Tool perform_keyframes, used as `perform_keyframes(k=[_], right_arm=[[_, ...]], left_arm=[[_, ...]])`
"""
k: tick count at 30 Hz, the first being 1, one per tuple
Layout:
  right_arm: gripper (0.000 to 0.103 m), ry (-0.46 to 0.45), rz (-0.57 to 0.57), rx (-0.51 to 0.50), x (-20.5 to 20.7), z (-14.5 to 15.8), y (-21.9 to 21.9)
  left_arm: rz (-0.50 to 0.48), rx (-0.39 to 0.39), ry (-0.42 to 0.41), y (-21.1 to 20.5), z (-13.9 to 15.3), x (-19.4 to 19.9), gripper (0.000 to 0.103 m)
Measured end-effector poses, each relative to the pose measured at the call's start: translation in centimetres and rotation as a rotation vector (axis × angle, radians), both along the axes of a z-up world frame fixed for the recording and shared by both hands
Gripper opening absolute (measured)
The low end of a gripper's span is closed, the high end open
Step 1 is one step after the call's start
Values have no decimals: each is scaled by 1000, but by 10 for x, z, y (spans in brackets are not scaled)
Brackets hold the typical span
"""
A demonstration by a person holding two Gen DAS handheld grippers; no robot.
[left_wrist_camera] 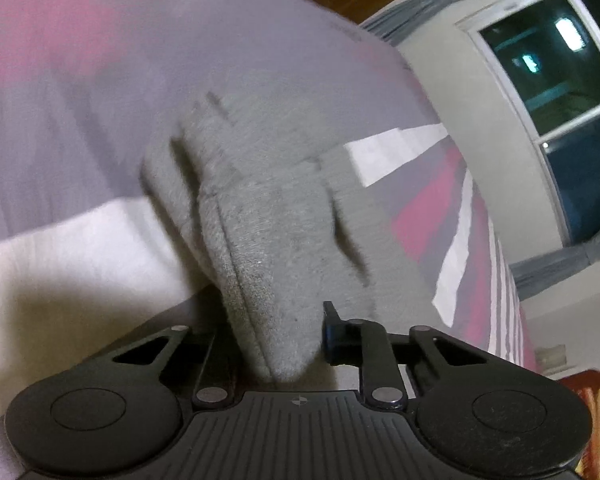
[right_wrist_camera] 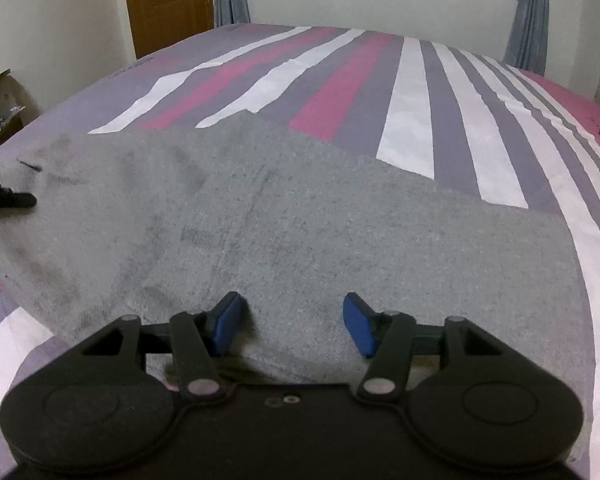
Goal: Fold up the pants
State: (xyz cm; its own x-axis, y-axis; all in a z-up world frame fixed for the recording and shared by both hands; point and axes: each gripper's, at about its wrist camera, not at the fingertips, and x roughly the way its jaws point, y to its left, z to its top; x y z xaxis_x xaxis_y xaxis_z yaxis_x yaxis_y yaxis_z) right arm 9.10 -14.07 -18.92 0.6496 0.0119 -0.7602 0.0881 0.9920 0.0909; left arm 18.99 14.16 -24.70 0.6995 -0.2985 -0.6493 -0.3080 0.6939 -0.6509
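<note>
The grey pants [right_wrist_camera: 300,220] lie flat on the striped bed [right_wrist_camera: 412,92], long axis running from left edge to right across the right wrist frame. The left tool [left_wrist_camera: 276,344] pinches a seamed fold; the right tool [right_wrist_camera: 294,324] hovers open at the near hem.

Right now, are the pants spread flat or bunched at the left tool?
Bunched there: a ridge of the grey pants rises off the striped bedsheet into the left tool, which is shut on it.
</note>
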Motion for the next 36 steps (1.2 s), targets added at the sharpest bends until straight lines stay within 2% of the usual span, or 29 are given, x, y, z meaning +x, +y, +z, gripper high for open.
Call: perform_keyframes(k=[4, 8, 12, 15, 19, 21, 23, 25, 28, 31, 36], right_arm=[[58, 6, 7, 23, 1, 2, -4], [59, -2, -5, 86, -1, 9, -13], [59, -36, -34, 131, -12, 18, -23], [59, -60, -72, 161, -26, 25, -40], [59, -76, -156, 214, -49, 32, -78], [59, -83, -200, 226, -62, 33, -97], [59, -83, -245, 245, -75, 31, -115], [59, -81, -277, 283, -86, 28, -130], [59, -84, -298, 322, -97, 23, -141], [59, -103, -305, 372, -100, 22, -148], [62, -127, -286, 407, -105, 23, -145]], left_arm=[[-79, 122, -111, -21, 40, 0, 19], [-205, 238, -258, -57, 87, -2, 19], [-385, 325, -376, -114, 123, -7, 19], [-534, 370, -431, -163, 135, -17, 19], [-777, 418, -445, -244, 125, -37, 19], [-885, 462, -402, -279, 110, -51, 19], [-942, 540, -367, -303, 95, -62, 21], [-966, 595, -355, -313, 91, -75, 24], [-971, 590, -343, -313, 97, -83, 25], [-980, 617, -354, -314, 105, -86, 25], [-968, 568, -353, -307, 109, -96, 25]])
